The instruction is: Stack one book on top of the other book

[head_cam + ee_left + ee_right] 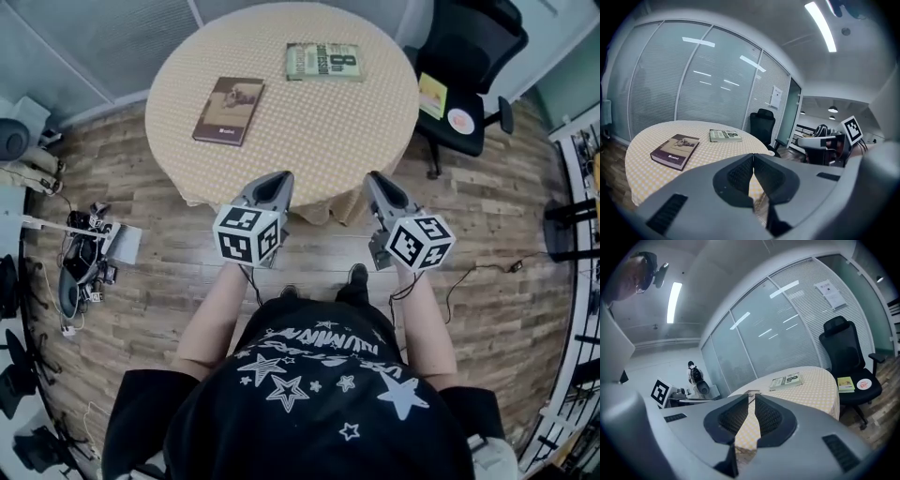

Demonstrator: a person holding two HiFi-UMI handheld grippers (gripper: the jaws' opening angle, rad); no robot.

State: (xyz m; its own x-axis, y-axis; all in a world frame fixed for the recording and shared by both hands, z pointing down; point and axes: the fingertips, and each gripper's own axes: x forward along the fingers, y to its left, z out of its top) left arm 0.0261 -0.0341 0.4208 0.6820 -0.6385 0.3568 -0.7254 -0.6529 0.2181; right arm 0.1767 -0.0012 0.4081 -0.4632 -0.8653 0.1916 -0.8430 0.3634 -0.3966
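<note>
While both grippers hang over the wooden floor [487, 206] just short of the round table [309, 150], neither one holds anything.

Left gripper [278, 176]: jaws pressed together, tips meeting, nothing between them.

Right gripper [375, 176]: jaws drawn in to a thin slit that closes at the tips. Only the checked tablecloth shows through it, and nothing is gripped.

Both point toward the table with their tips at its near rim, side by side and apart from each other.

Brown book [230, 110]: flat on the cloth, cover up. It is ahead of the left gripper and slightly to its left, well apart from the tips.

Green book [323, 61]: flat near the far rim, ahead of and between the two grippers, farther off than the brown one. In the right gripper view it sits ahead and a little right of the tips.

The two books lie apart with bare cloth between them, so they are not yet stacked.

Black office chair [464, 56]: beyond the table, ahead and to the right of the right gripper. A yellow booklet [432, 95] and a round white disc [460, 120] lie on its seat.

Cables and gear [84, 258]: on the floor, off to the left of the left gripper.
</note>
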